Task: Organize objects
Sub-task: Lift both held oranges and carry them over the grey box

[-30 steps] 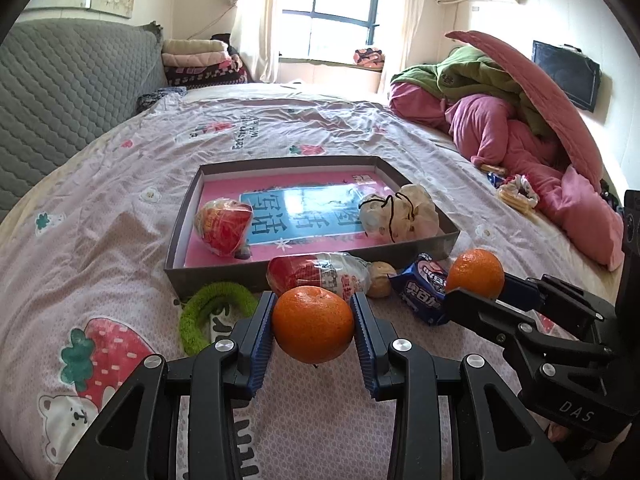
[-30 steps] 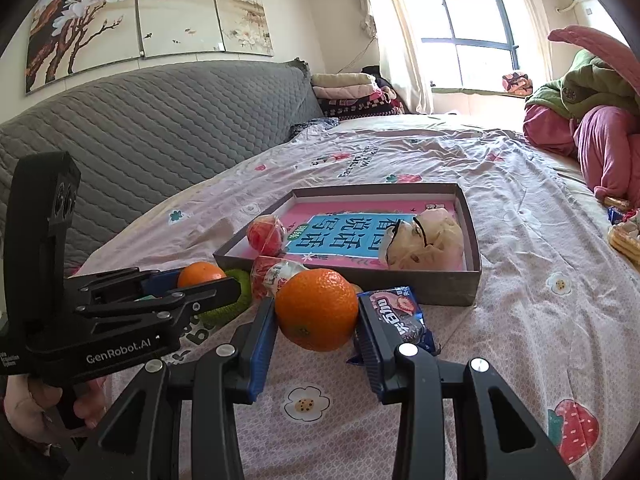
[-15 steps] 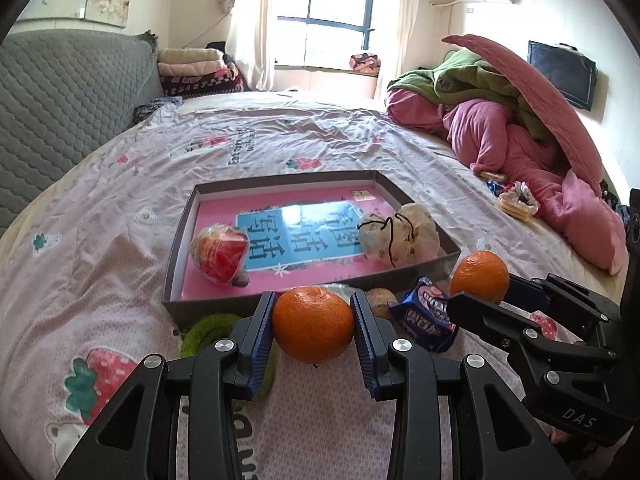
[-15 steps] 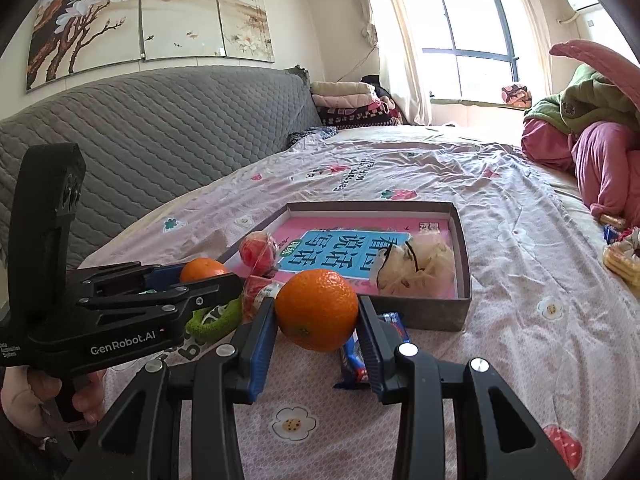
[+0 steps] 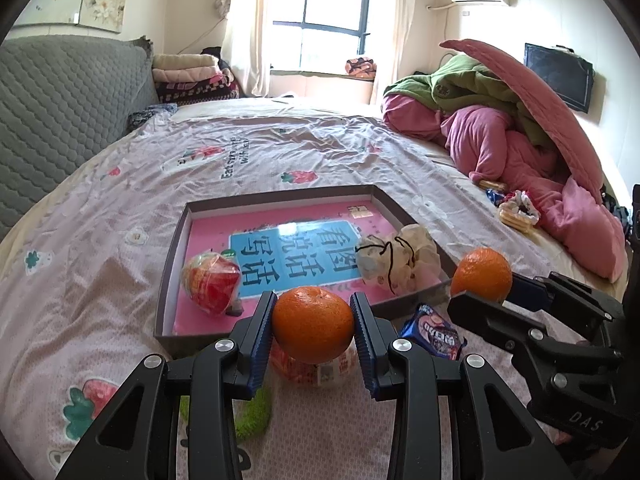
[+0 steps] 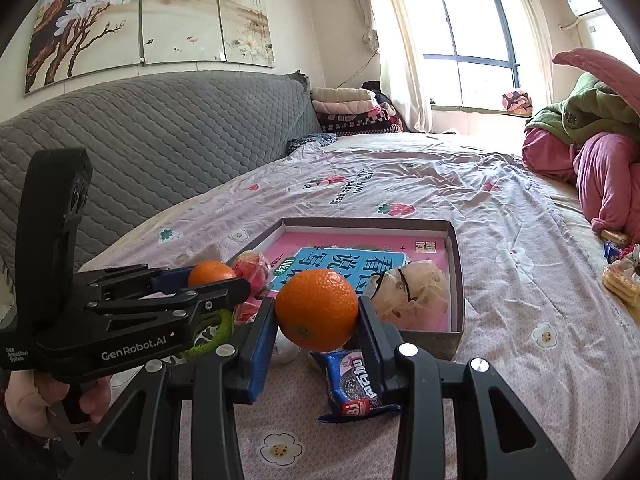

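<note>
My left gripper [image 5: 313, 330] is shut on an orange [image 5: 313, 323], held above the bed just before the near wall of a shallow grey box [image 5: 280, 196]. My right gripper [image 6: 317, 312] is shut on a second orange [image 6: 317, 309], also before the box [image 6: 458, 276]; this orange shows at the right of the left wrist view [image 5: 482, 272]. The box holds a pink book [image 5: 288, 256], a wrapped red apple [image 5: 211, 286] and a cream drawstring pouch [image 5: 396, 260].
On the bedsheet before the box lie a blue Oreo packet [image 6: 352, 384], a red-and-white wrapped snack [image 5: 316, 368] and a green ring [image 5: 252, 412]. Pink and green bedding [image 5: 520, 136] is piled at the right. A grey headboard [image 6: 140, 148] stands at the left.
Both grippers have risen and moved forward toward the box, each still holding its orange. The items on the sheet now sit lower in view, partly under the fingers.
</note>
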The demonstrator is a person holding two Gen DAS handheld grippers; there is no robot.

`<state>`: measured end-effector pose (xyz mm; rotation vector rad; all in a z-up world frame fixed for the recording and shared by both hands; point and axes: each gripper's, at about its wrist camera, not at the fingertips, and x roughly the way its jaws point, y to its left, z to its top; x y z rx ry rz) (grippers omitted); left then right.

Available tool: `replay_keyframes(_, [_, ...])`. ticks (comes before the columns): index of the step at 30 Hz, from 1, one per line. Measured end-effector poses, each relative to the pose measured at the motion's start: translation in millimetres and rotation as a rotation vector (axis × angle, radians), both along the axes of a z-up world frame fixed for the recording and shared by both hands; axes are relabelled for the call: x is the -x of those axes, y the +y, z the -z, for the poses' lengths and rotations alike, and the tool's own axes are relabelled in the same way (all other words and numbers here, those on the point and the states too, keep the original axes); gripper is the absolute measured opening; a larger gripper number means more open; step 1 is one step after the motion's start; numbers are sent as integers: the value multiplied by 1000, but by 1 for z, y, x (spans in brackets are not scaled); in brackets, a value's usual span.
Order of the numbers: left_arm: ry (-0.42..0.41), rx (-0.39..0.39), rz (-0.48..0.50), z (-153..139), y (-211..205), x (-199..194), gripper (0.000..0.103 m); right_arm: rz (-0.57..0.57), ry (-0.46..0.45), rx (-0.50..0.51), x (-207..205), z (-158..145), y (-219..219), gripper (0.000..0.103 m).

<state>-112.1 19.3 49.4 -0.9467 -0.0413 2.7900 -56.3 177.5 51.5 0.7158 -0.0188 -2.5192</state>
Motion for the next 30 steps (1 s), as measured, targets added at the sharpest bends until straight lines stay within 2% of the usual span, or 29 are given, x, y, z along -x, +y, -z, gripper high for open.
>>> replay_keyframes(30, [36,0,-11,-13,-10,41,38,5,68,-33,32,-13,-7,40])
